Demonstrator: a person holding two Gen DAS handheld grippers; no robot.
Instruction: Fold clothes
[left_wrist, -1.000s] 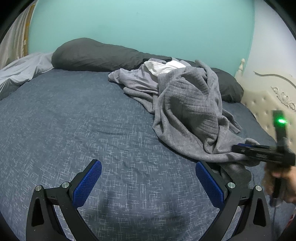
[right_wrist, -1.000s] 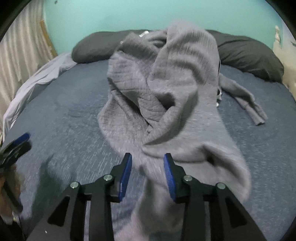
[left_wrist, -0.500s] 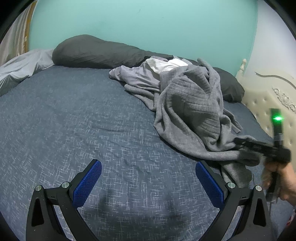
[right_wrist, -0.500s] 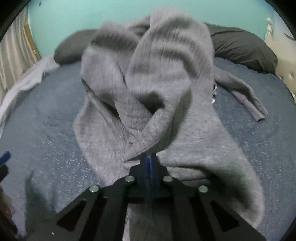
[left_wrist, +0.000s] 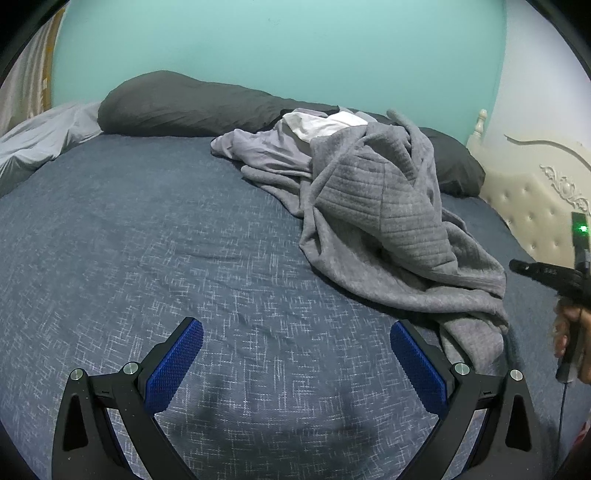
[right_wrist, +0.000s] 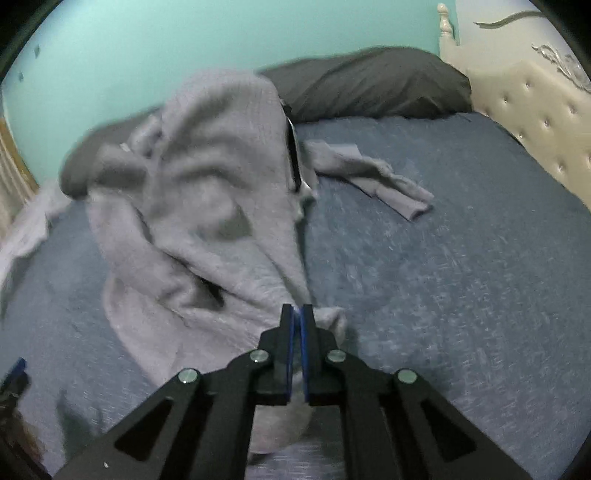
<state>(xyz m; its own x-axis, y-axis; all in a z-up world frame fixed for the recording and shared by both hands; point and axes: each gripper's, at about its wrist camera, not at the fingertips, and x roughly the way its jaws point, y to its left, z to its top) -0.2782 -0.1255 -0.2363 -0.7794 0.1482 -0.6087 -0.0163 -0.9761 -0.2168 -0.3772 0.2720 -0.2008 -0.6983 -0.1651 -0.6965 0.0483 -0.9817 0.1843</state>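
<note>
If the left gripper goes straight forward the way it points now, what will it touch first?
Probably the blue bedsheet: the open left gripper points over bare sheet, and the grey sweater lies off to its right. Farther on is the dark pillow, though depth is unclear.

One grey sweater (left_wrist: 388, 221), one lilac garment (left_wrist: 266, 147), one white cloth (left_wrist: 314, 123), two dark pillows (left_wrist: 184, 105), two grippers (left_wrist: 295, 369).

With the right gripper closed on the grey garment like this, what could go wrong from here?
1. The right gripper pinches only a small edge of the grey sweater; it may slip out when pulled.
2. The sweater lies partly over the lilac garment, so pulling may drag that along.
3. The left gripper is open over the bedspread, so nothing supports the sweater's other side.
</note>
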